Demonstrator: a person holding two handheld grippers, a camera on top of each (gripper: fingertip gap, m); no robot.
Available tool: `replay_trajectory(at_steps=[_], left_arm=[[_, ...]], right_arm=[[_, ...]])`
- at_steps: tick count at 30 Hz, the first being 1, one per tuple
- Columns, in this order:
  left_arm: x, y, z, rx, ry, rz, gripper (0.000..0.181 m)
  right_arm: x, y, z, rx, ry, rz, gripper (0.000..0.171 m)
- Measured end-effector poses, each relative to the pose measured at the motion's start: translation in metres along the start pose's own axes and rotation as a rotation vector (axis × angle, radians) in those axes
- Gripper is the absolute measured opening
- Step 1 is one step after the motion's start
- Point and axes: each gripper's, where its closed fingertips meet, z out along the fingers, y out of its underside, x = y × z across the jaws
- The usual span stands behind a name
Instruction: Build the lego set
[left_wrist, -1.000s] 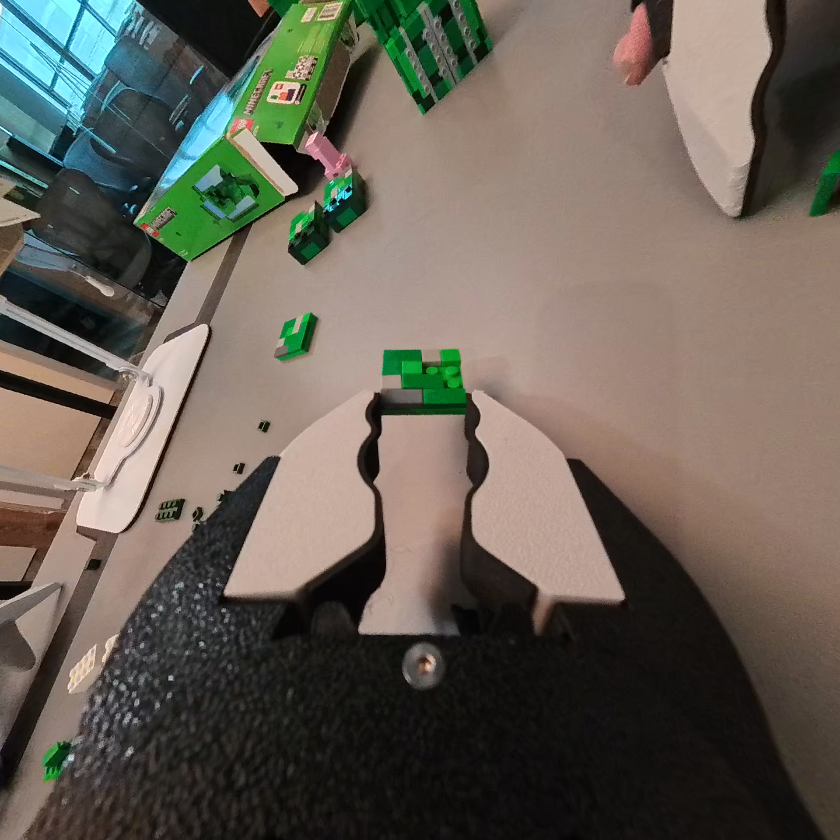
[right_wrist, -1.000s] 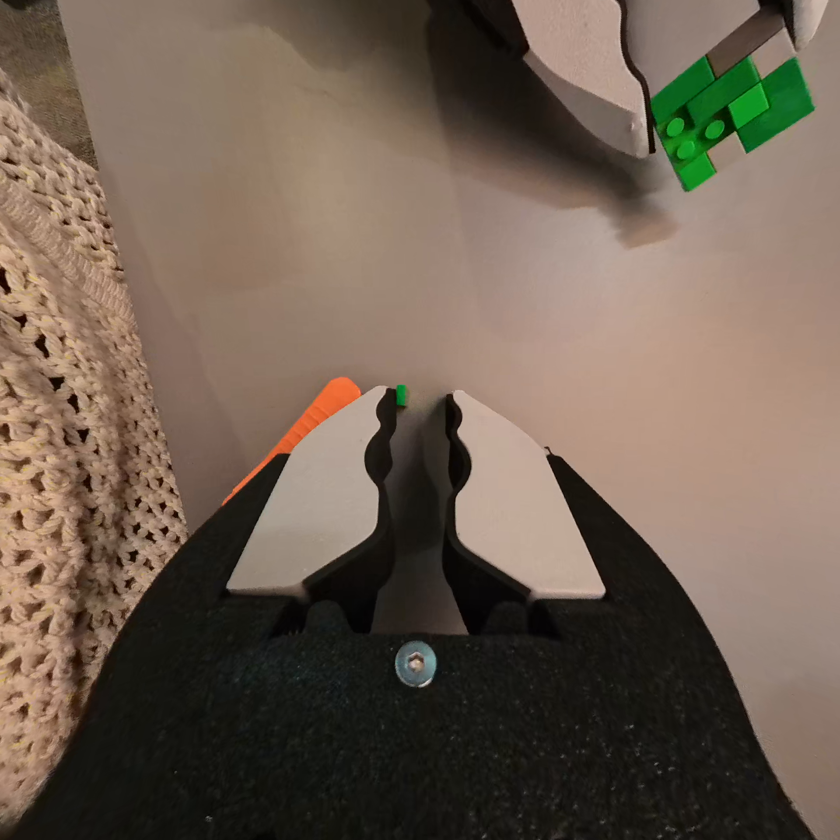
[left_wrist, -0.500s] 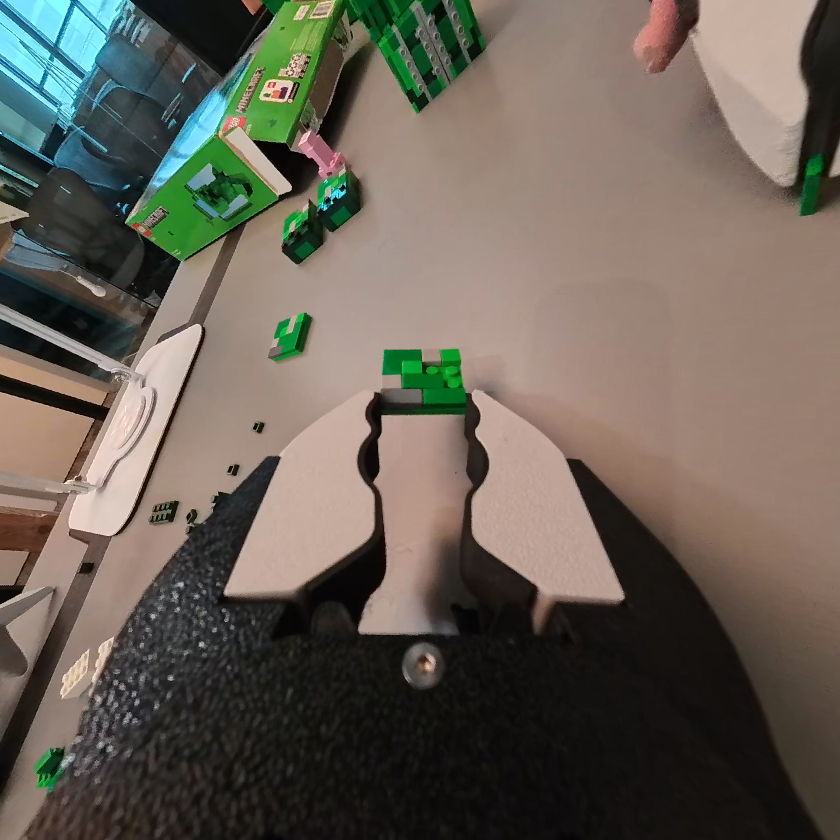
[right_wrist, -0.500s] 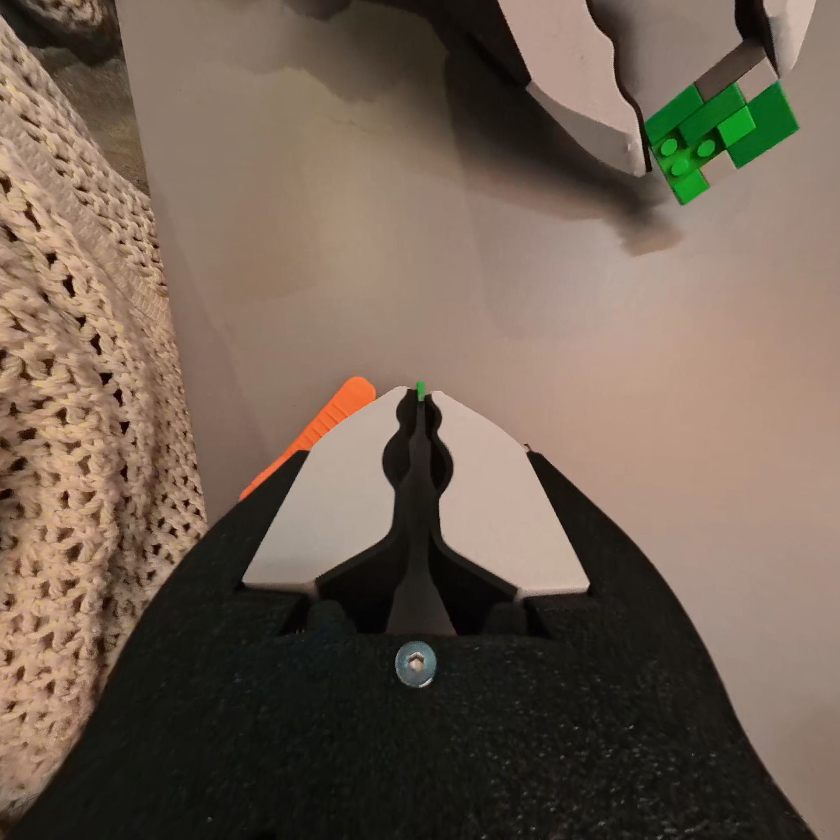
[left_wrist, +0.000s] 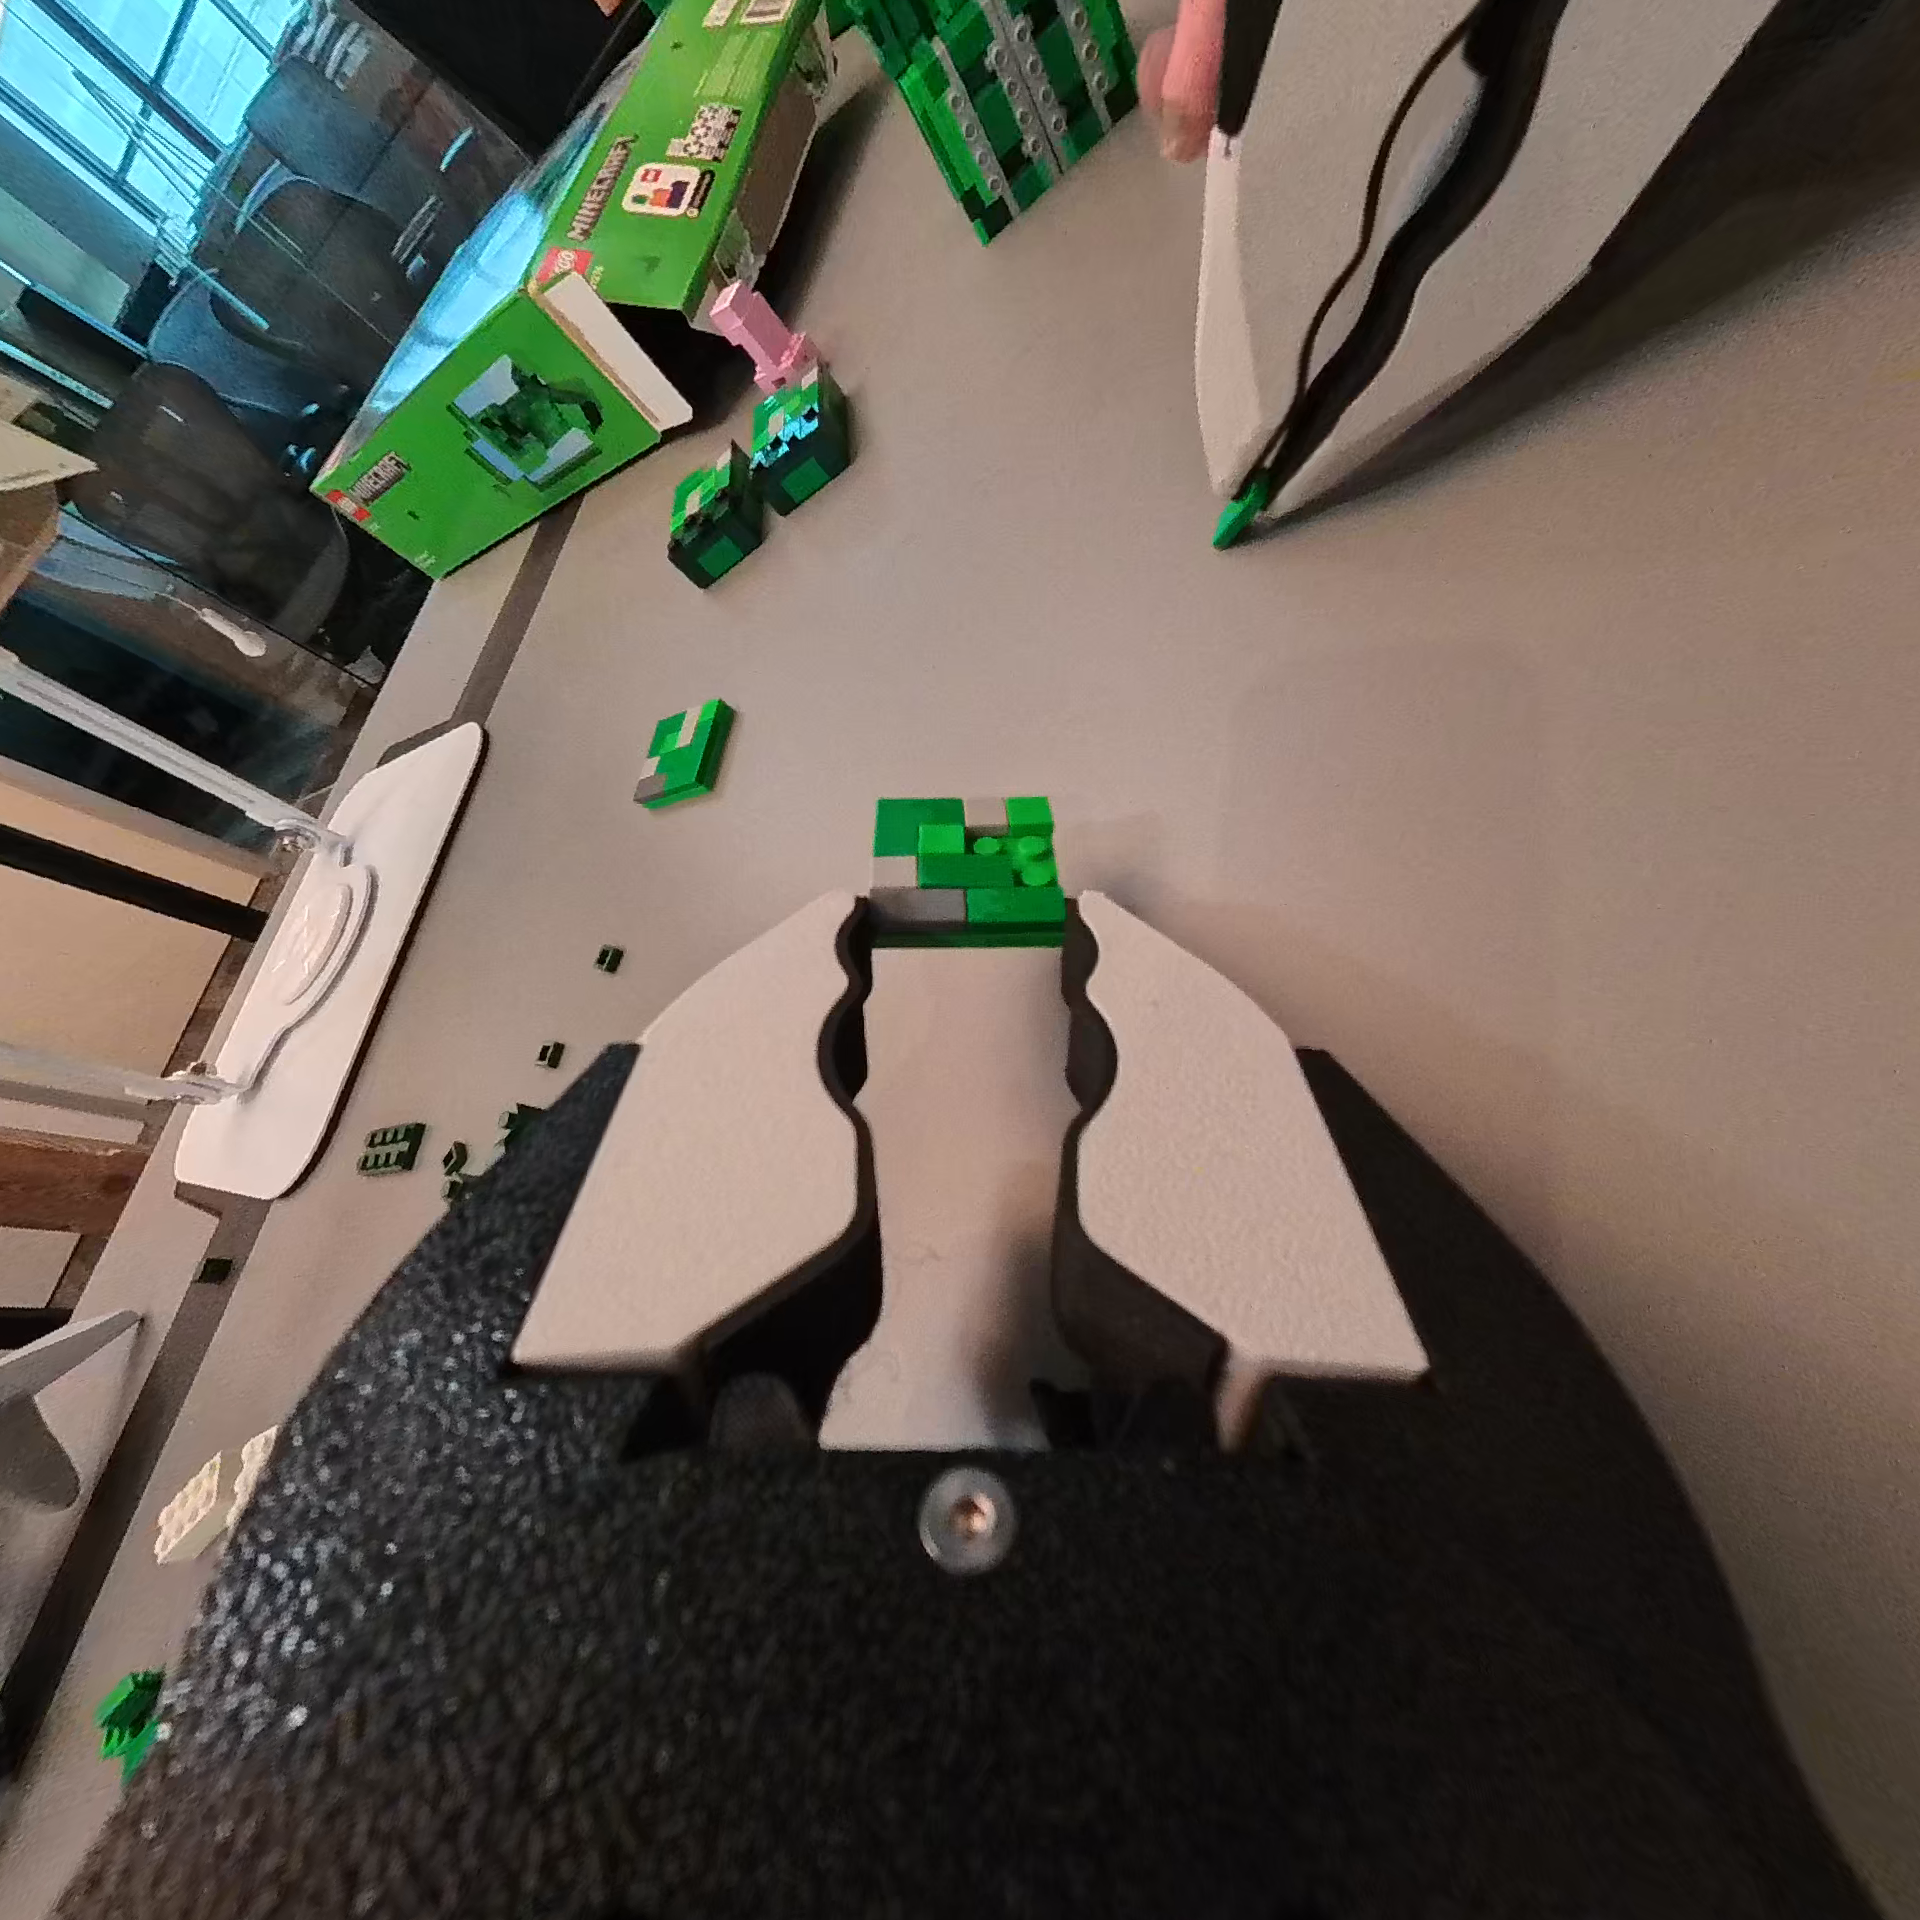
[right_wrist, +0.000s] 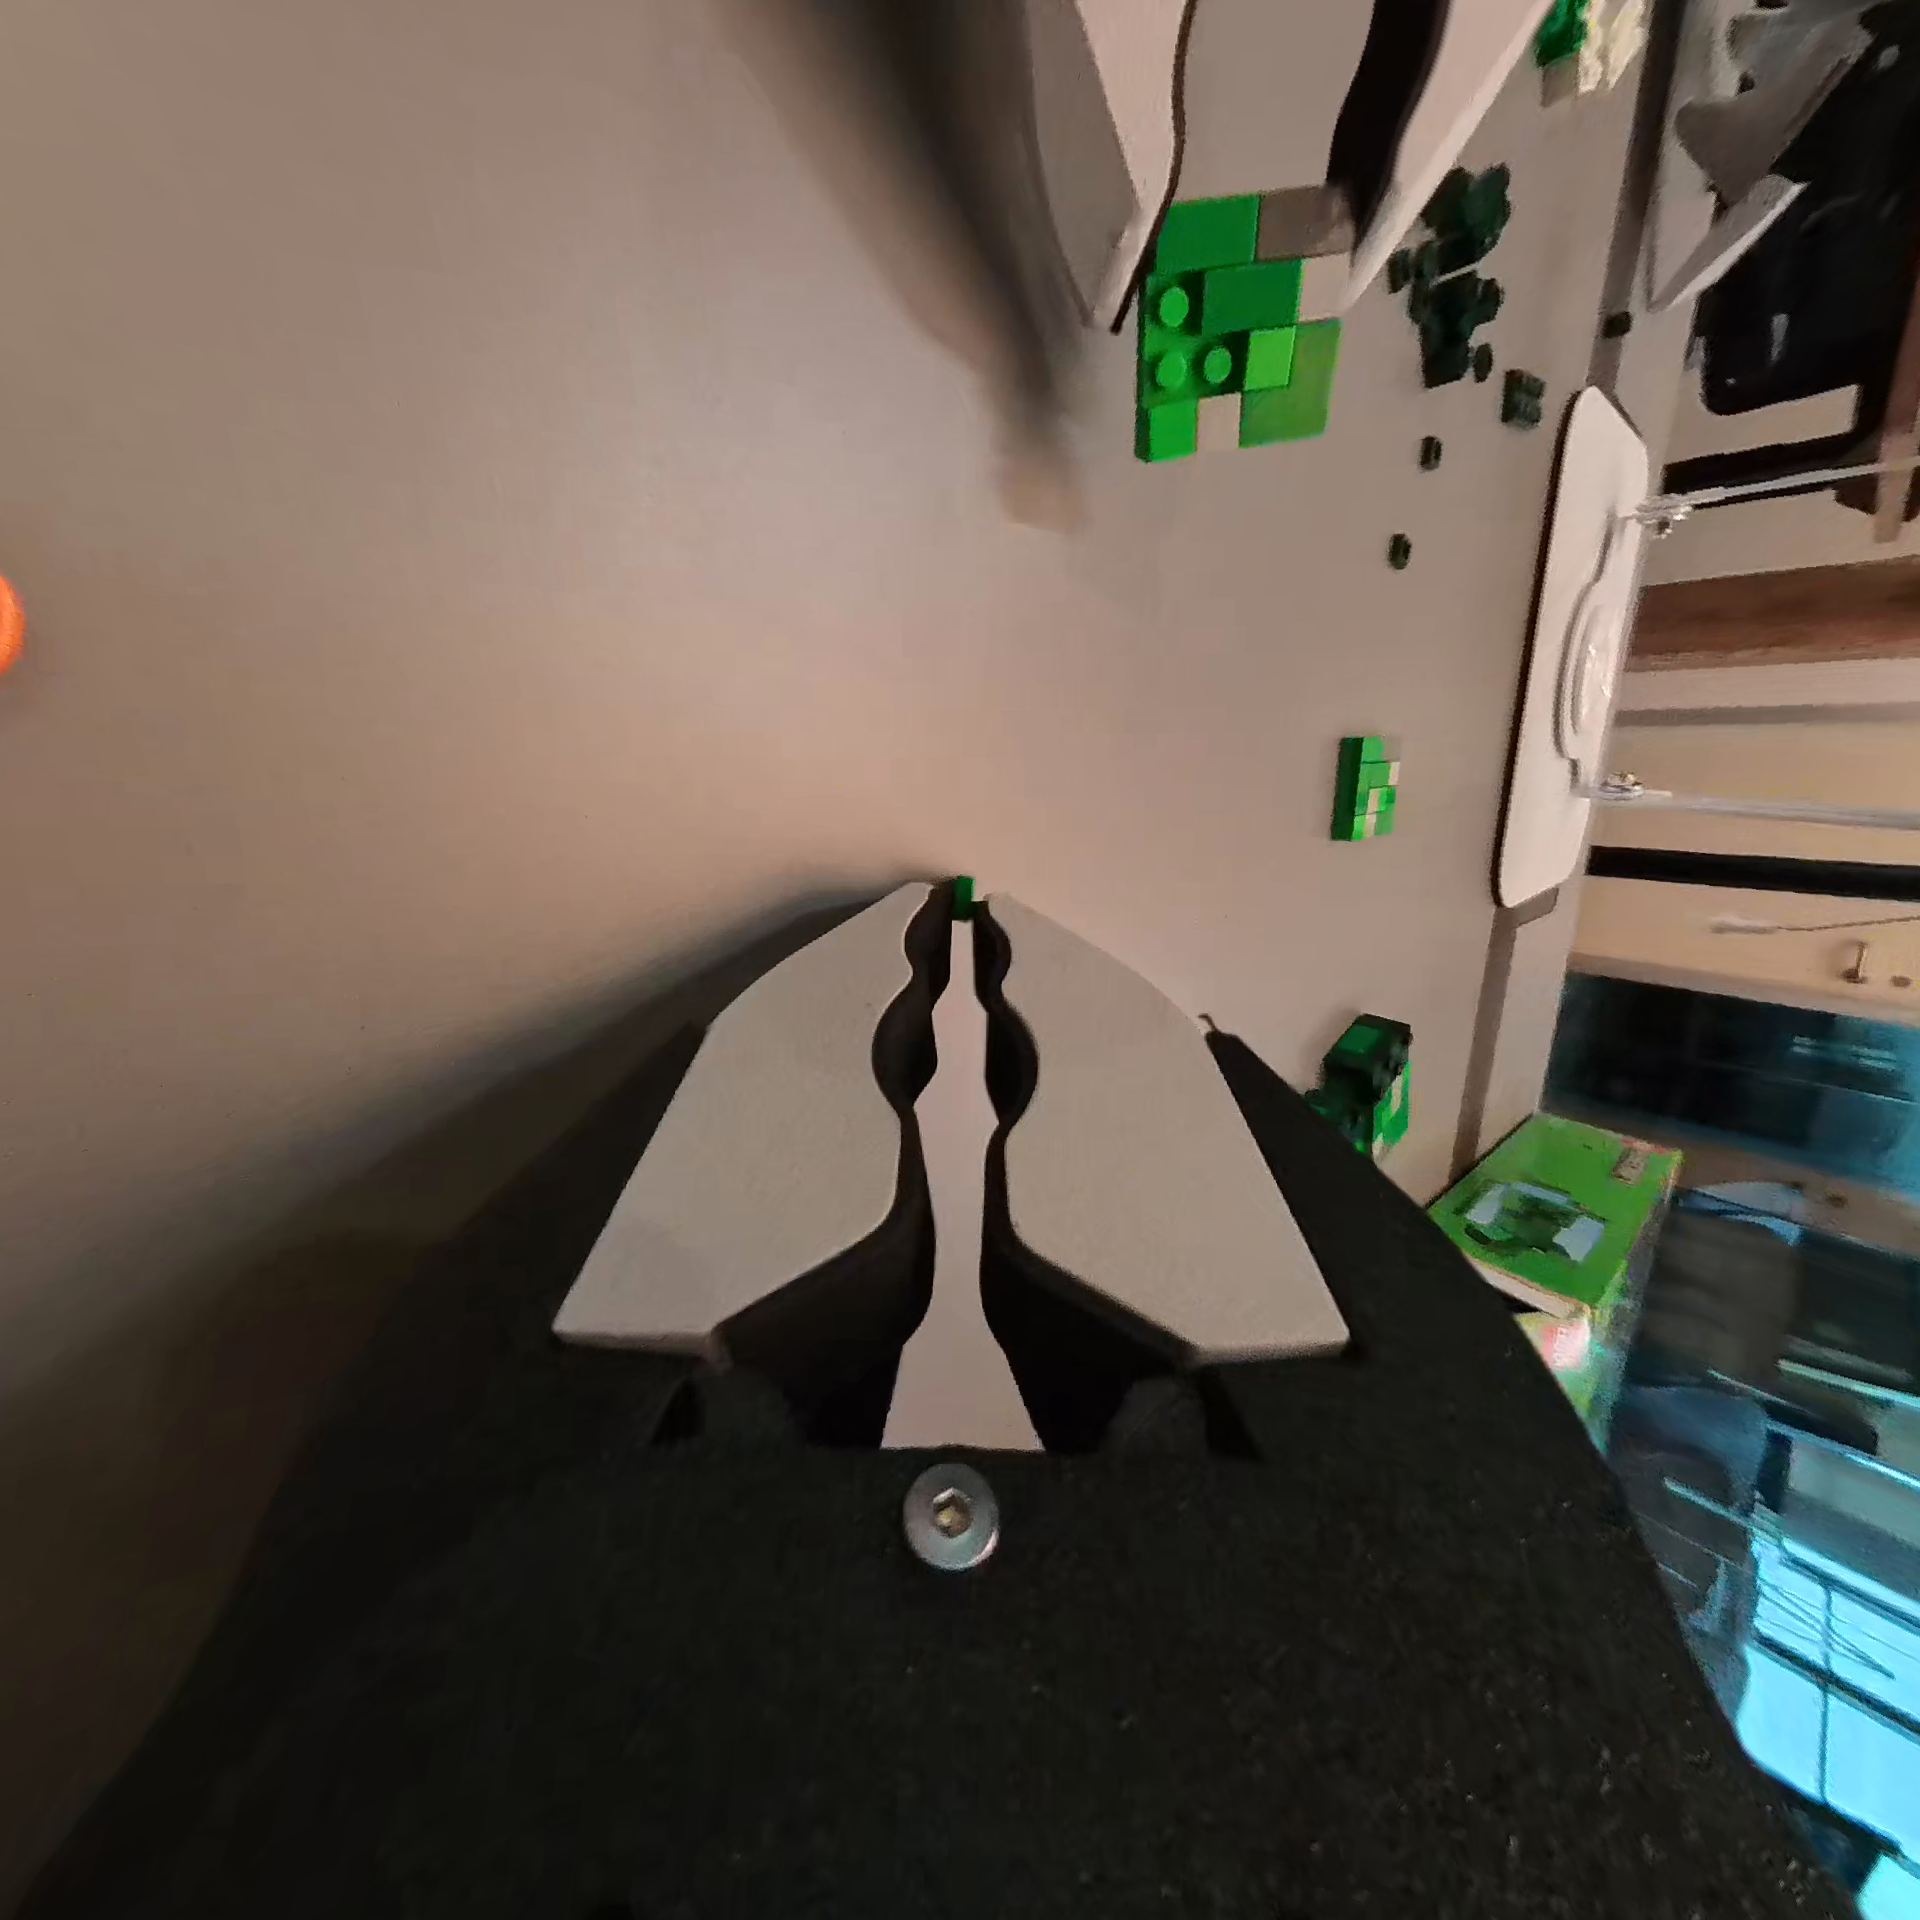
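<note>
My left gripper (left_wrist: 968, 914) is shut on a flat square plate of green and grey lego tiles (left_wrist: 966, 862) and holds it just above the grey table. The plate also shows in the right wrist view (right_wrist: 1236, 332), with the left gripper (right_wrist: 1236, 208) on it. My right gripper (right_wrist: 964, 902) is shut on a small green lego piece (right_wrist: 964, 896) pinched at its tips. In the left wrist view the right gripper (left_wrist: 1262, 499) stands at upper right with the small green piece (left_wrist: 1236, 517) at its tip, apart from the plate.
A green lego box (left_wrist: 540, 343) lies at the far left. Small green cube builds (left_wrist: 758, 478), a pink figure (left_wrist: 764, 338), a large green block build (left_wrist: 997, 94) and a second tile plate (left_wrist: 686, 753) stand beyond. Loose dark pieces (left_wrist: 395, 1148) and a white stand base (left_wrist: 312, 966) lie left. The tips of one gripper are about 11 centimeters away from the tips of the other. The left gripper is farther from the large green block build (left_wrist: 997, 94), some 30 centimeters, than the right, some 20 centimeters.
My right gripper closed on the small green piece, lifted it and swung round toward the left gripper's plate. The left gripper kept hold of the plate and barely moved.
</note>
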Motion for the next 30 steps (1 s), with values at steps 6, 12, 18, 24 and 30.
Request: replay_trajectory(at_steps=[6, 12, 18, 24, 30], left_arm=[[0.001, 0.001, 0.000, -0.002, 0.005, -0.003, 0.035], [0.001, 0.001, 0.001, -0.004, 0.010, -0.007, 0.035], [-0.001, 0.000, 0.000, 0.002, 0.002, -0.012, 0.035], [0.000, -0.002, 0.000, 0.005, -0.002, -0.014, 0.035], [0.000, -0.003, 0.001, 0.009, 0.003, -0.014, 0.035]], right_arm=[[-0.009, -0.004, -0.005, 0.027, -0.087, -0.026, 0.006], [-0.011, -0.004, -0.010, 0.038, -0.166, 0.044, 0.016], [-0.011, 0.001, -0.018, -0.006, -0.264, 0.517, 0.020], [-0.012, -0.003, -0.014, -0.050, -0.243, 1.114, 0.022], [-0.018, -0.007, -0.010, -0.113, -0.275, 1.142, 0.029]])
